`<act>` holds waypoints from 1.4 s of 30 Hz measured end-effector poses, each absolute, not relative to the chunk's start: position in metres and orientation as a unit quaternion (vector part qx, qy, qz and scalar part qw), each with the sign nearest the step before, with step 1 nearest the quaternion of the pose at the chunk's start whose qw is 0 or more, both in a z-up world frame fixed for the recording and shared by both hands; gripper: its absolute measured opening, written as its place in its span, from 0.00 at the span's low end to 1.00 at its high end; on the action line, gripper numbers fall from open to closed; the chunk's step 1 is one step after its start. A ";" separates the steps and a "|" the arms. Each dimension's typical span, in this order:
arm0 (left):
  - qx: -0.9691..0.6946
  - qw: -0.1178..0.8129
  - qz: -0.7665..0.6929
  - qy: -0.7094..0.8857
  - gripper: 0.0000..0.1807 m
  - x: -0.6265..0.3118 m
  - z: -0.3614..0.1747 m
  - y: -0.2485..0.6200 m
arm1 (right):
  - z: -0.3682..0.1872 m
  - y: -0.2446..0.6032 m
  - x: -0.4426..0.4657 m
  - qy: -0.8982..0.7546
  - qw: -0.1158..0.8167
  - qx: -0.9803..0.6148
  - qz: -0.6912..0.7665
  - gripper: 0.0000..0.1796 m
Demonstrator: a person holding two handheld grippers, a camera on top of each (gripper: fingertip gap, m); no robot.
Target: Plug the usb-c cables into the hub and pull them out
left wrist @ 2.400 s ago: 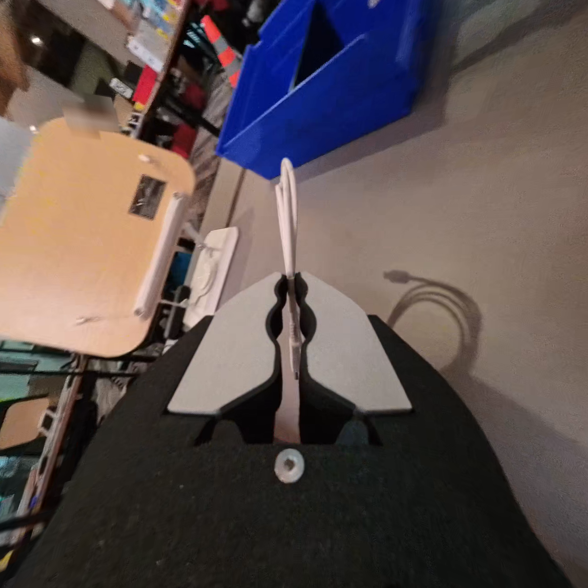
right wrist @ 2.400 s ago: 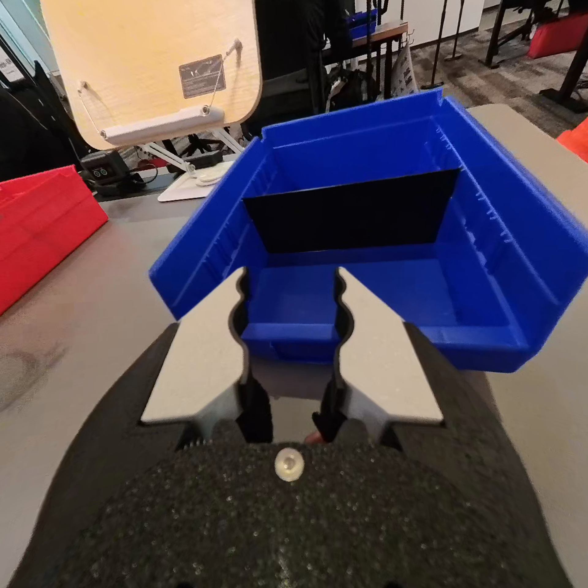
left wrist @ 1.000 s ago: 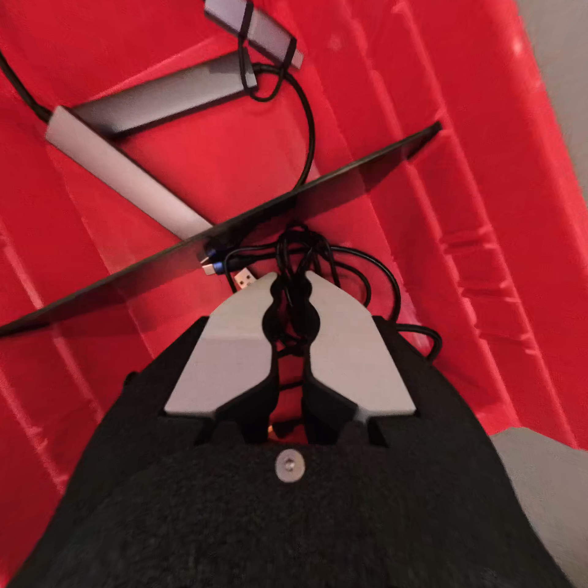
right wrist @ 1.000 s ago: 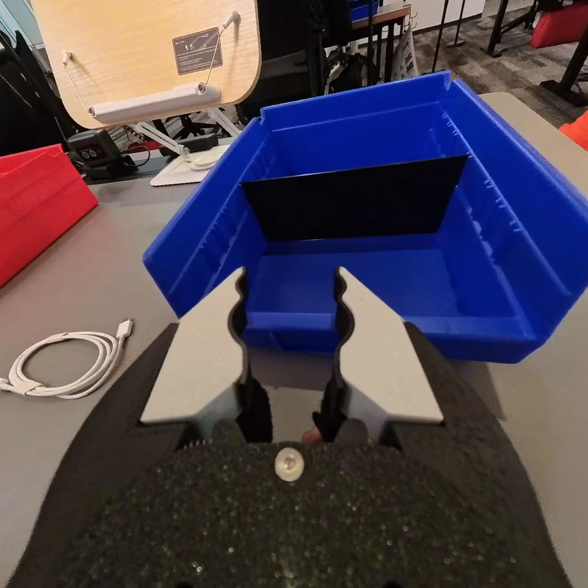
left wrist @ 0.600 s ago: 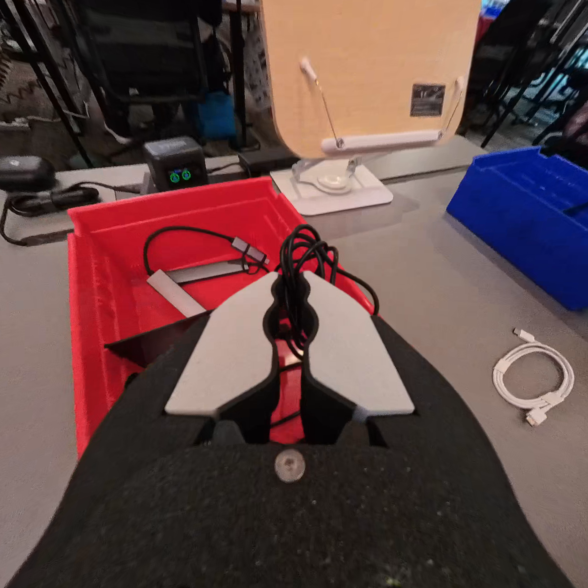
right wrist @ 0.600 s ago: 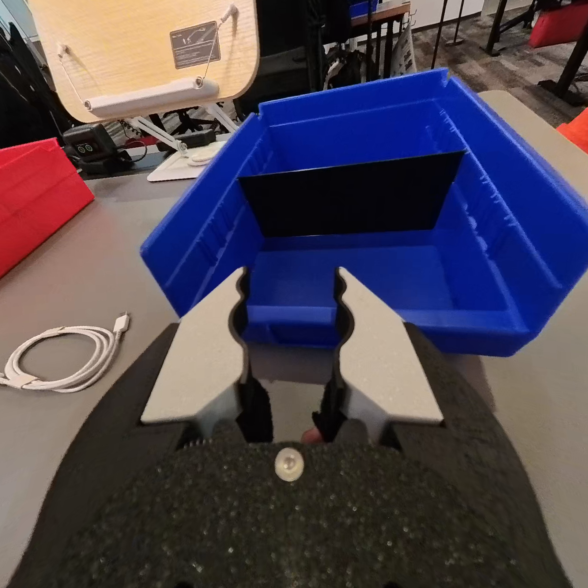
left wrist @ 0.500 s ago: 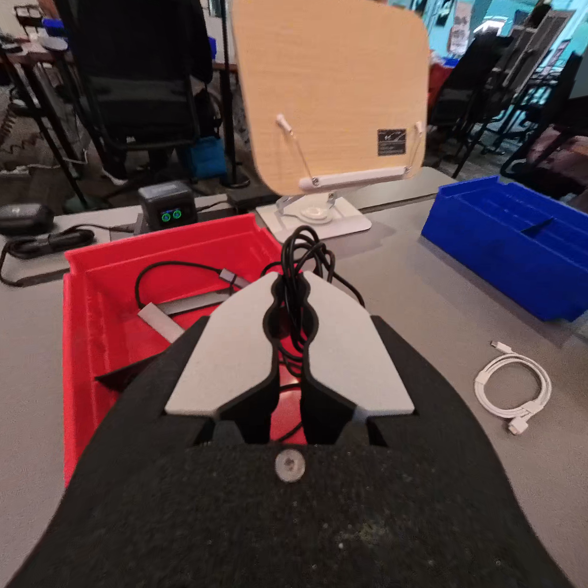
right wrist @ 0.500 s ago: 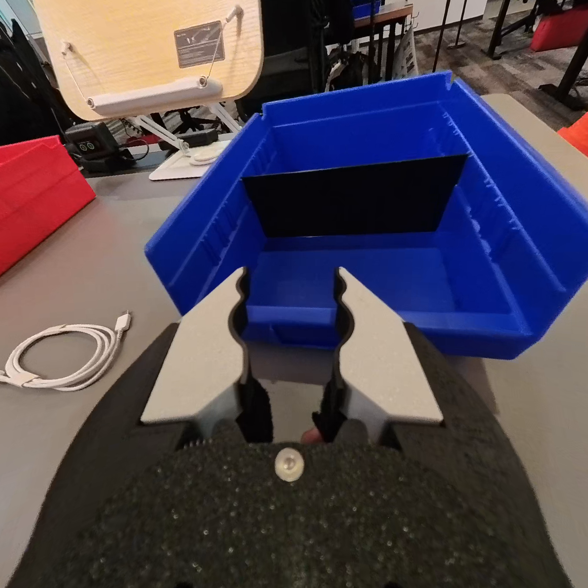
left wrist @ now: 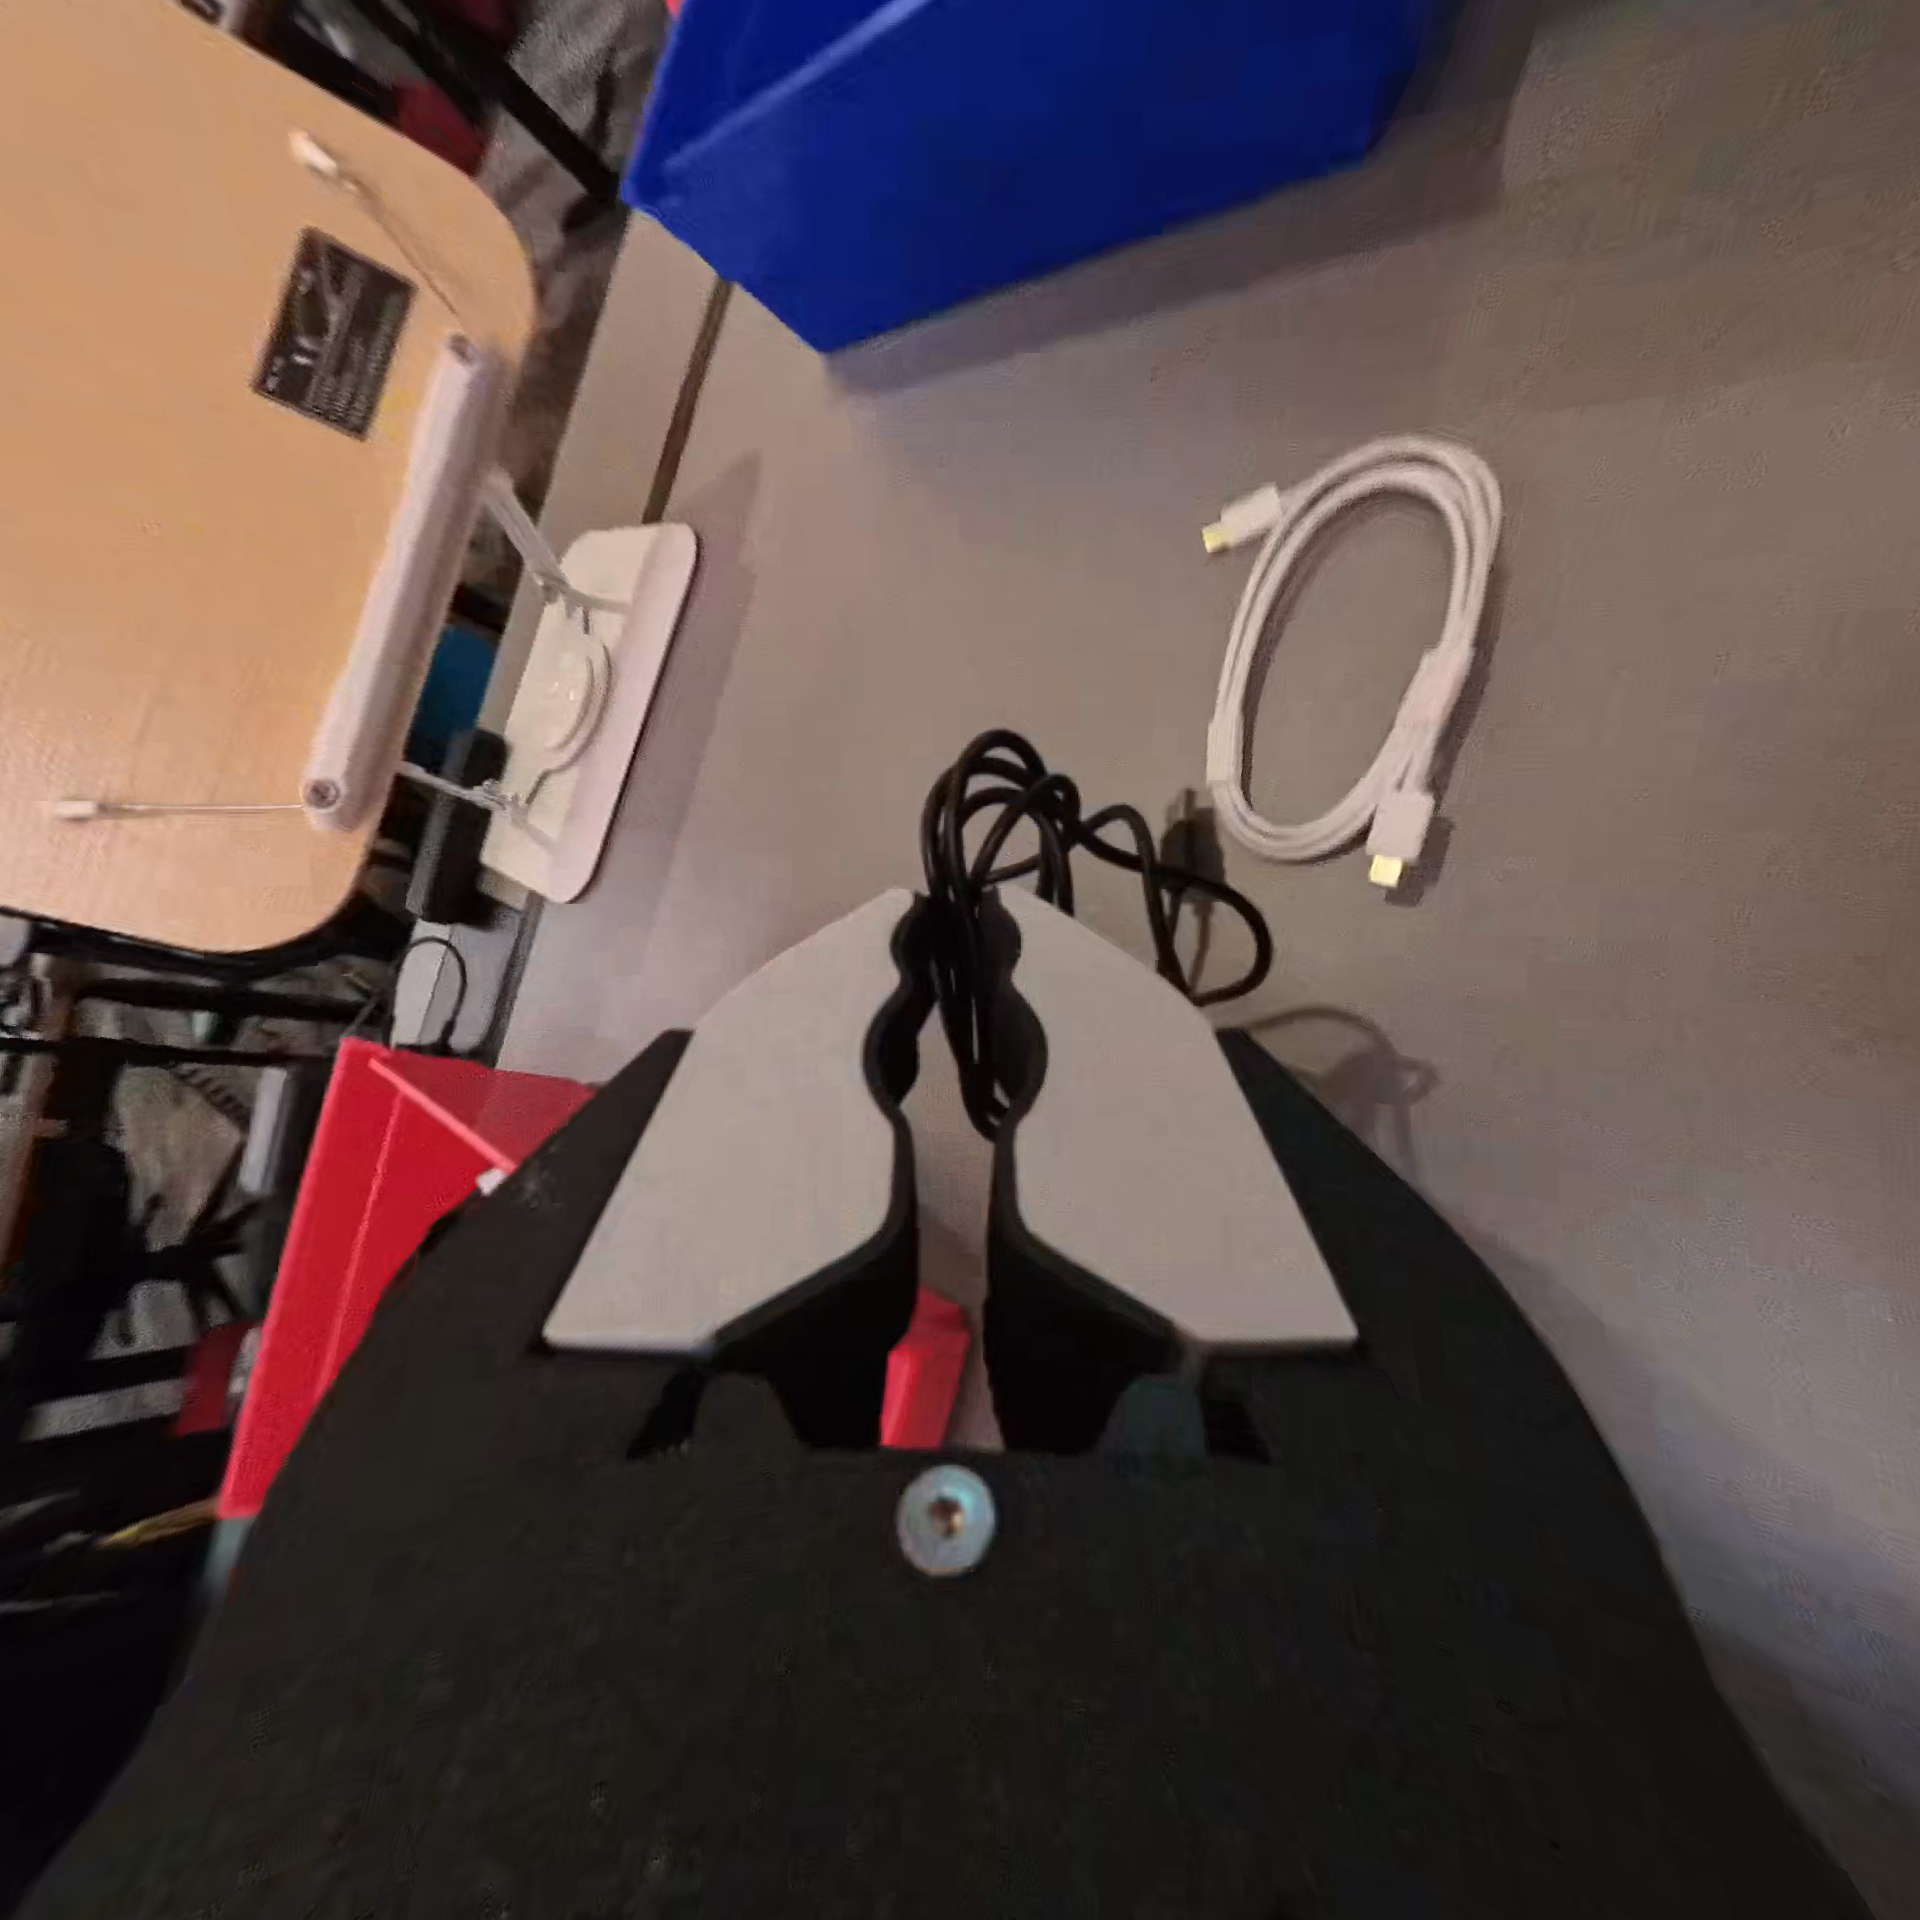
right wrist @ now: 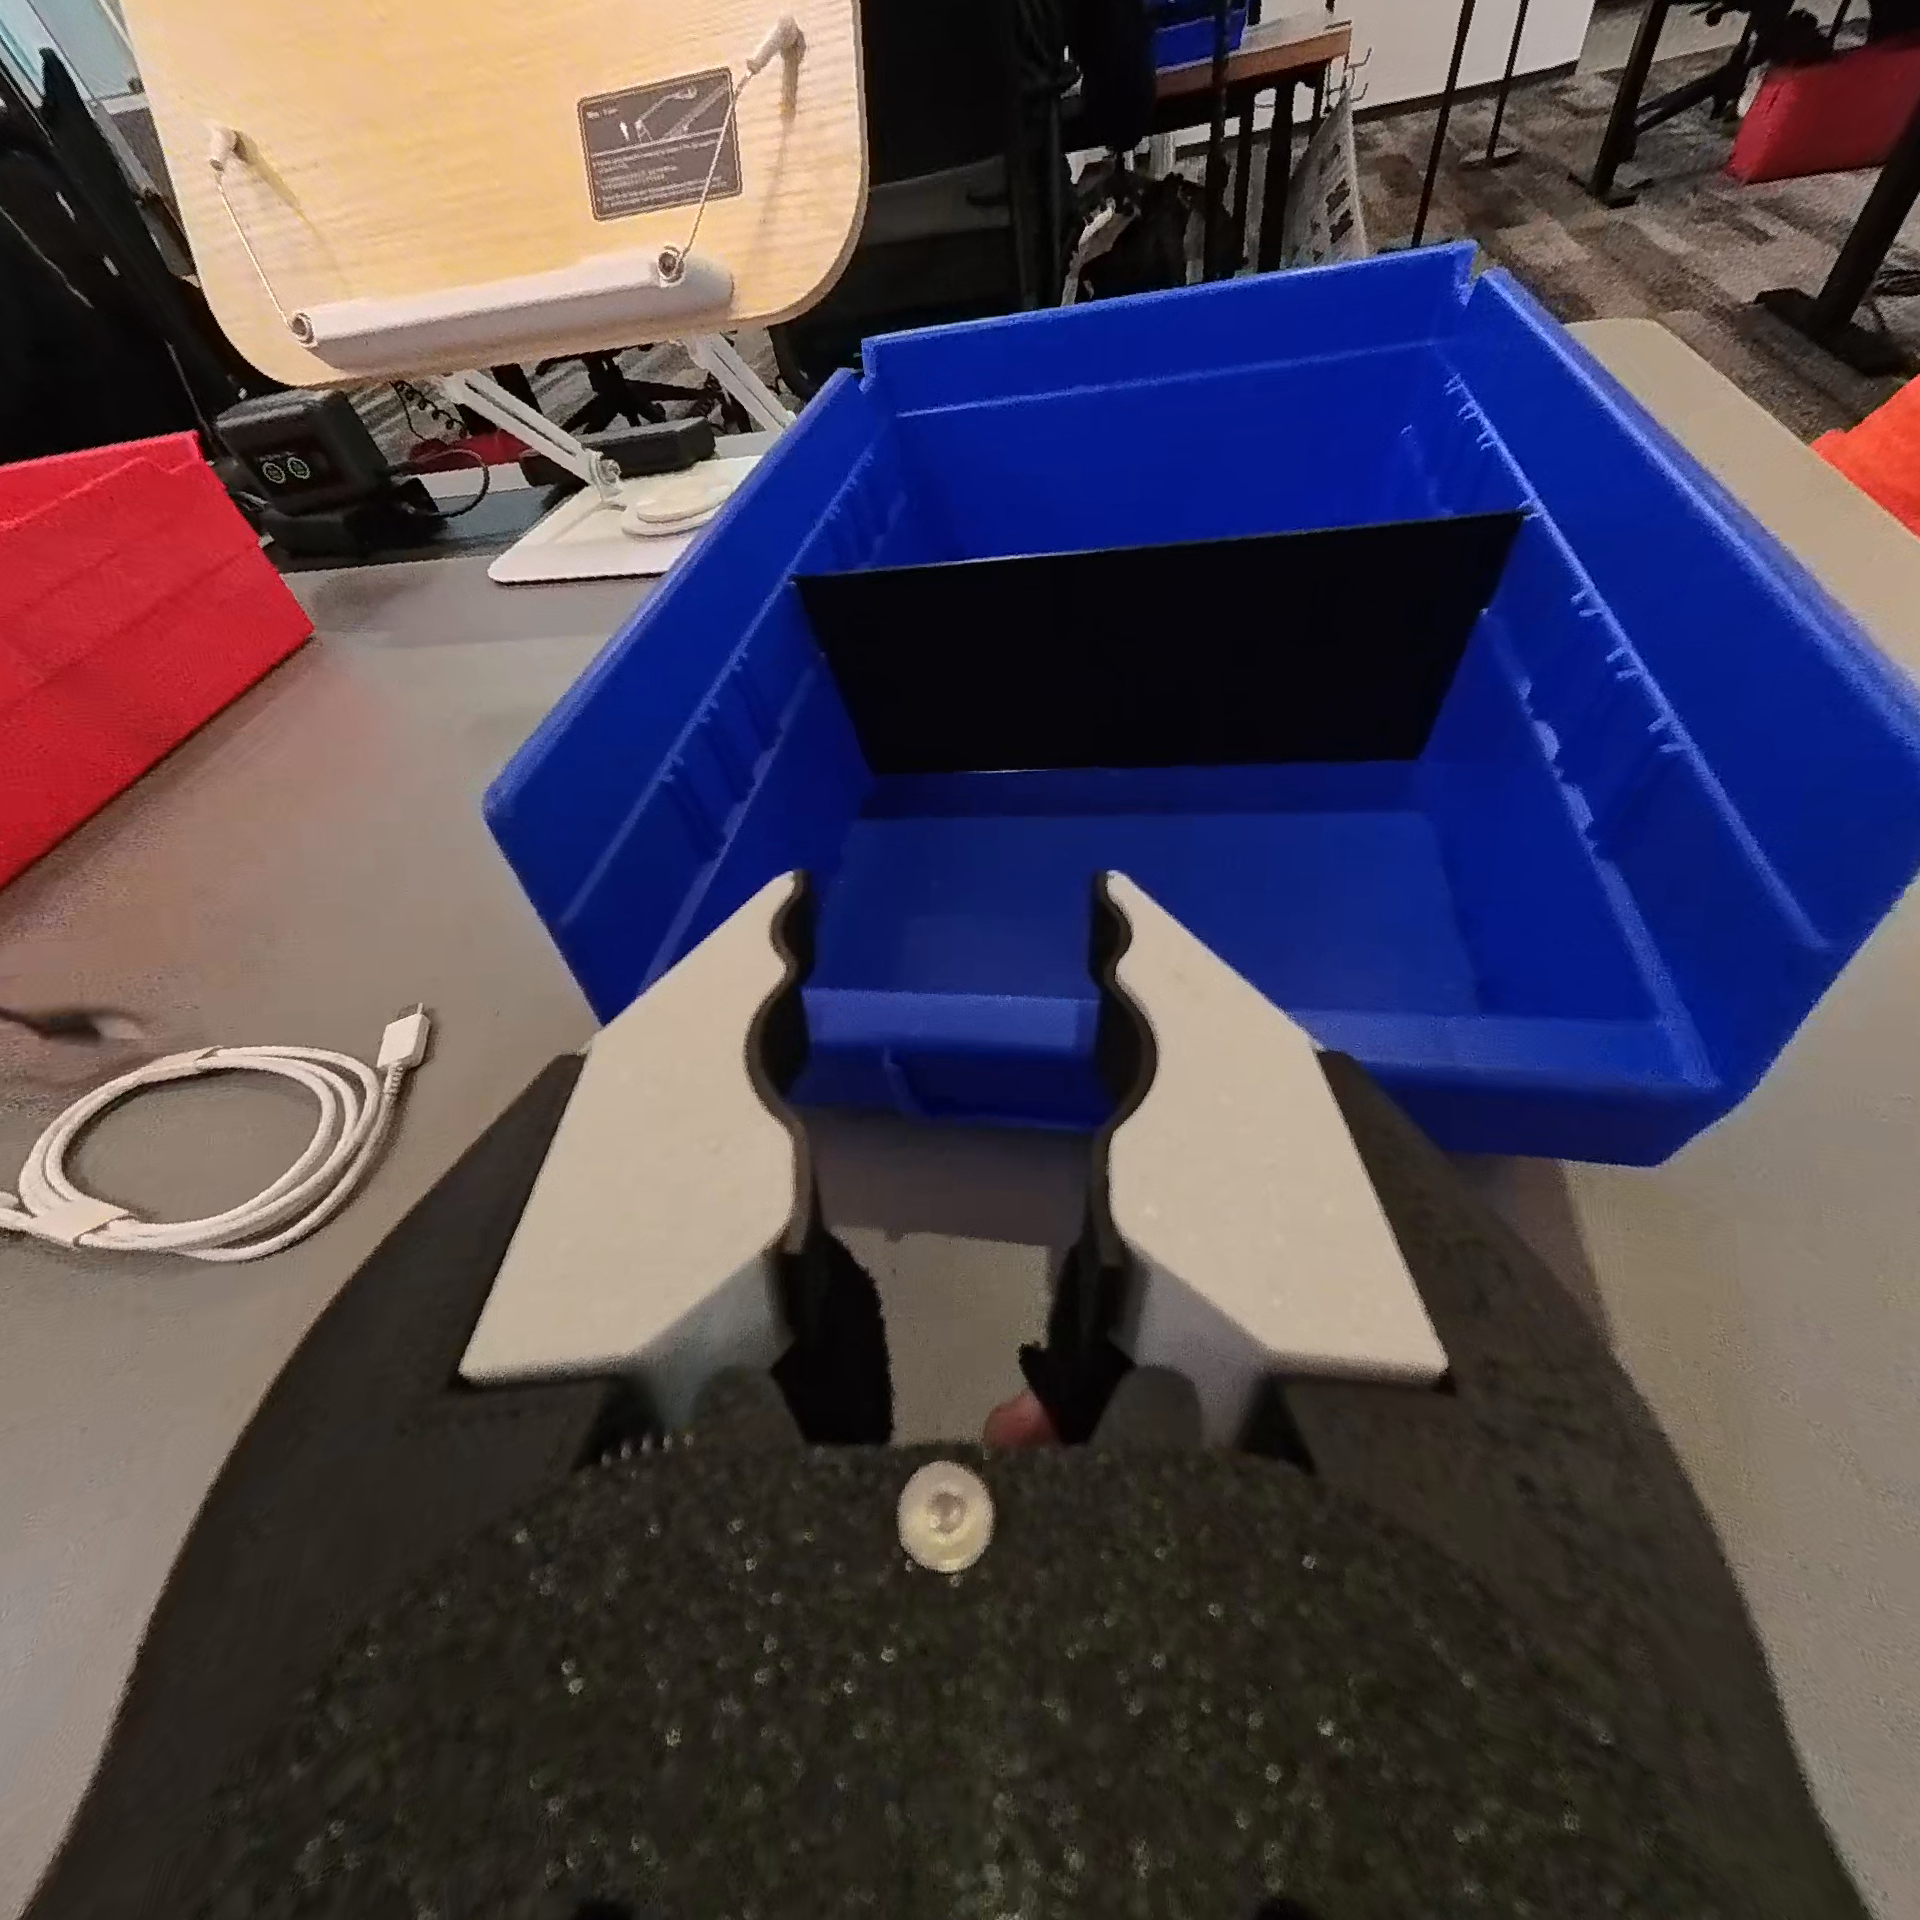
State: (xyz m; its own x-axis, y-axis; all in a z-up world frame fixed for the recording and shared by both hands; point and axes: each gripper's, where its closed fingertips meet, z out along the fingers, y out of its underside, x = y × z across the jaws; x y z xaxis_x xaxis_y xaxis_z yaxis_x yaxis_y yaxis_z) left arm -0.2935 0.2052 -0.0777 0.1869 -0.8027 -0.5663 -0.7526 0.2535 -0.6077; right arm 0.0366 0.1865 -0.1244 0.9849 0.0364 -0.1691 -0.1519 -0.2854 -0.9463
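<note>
A: Cable, black one (left wrist: 982, 935) — bundle pinched between the left gripper (left wrist: 956, 904) jaws, nearly closed on it. Loops stick out past the tips, and one plug end dangles right of the fingers, over the grey table (left wrist: 1558, 1143).

B: Right gripper (right wrist: 945, 894)?

A: Jaws wide, nothing in them. Pointed at the blue bin (right wrist: 1662, 1101) with the black divider (right wrist: 1143, 644); near compartment looks empty.

B: White cable?

A: White cable (left wrist: 1351, 665), coiled flat on the table, right and far of the left jaws, well apart; long axis runs near-to-far. Same coil sits left of the right gripper (right wrist: 208, 1153). I'd say the left is closer.

B: Hub?

A: Not visible. Red bin (left wrist: 343, 1195) only shows a corner behind the left gripper, inside hidden. Wooden board stand (right wrist: 499, 156) at the far edge. Left view is tilted and blurry, so can't tell plug types.
</note>
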 end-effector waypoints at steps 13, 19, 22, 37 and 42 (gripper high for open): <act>-0.660 0.320 -0.030 0.679 0.17 -0.312 -0.159 0.165 | -0.124 0.184 0.031 0.029 0.595 -0.799 0.086 0.29; -0.714 0.406 -0.162 0.547 0.16 -0.329 -0.085 0.192 | -0.124 0.184 0.031 0.030 0.594 -0.799 0.087 0.29; -0.745 0.435 -0.199 0.465 0.16 -0.350 -0.050 0.223 | -0.124 0.185 0.030 0.029 0.595 -0.799 0.086 0.29; -0.964 0.191 -0.168 0.084 0.27 -0.484 -0.114 0.455 | -0.111 0.183 0.030 0.039 0.617 -0.782 0.081 0.32; -0.985 0.146 -0.071 0.051 0.28 -0.521 -0.153 0.483 | -0.113 0.183 0.036 0.047 0.615 -0.783 0.082 0.32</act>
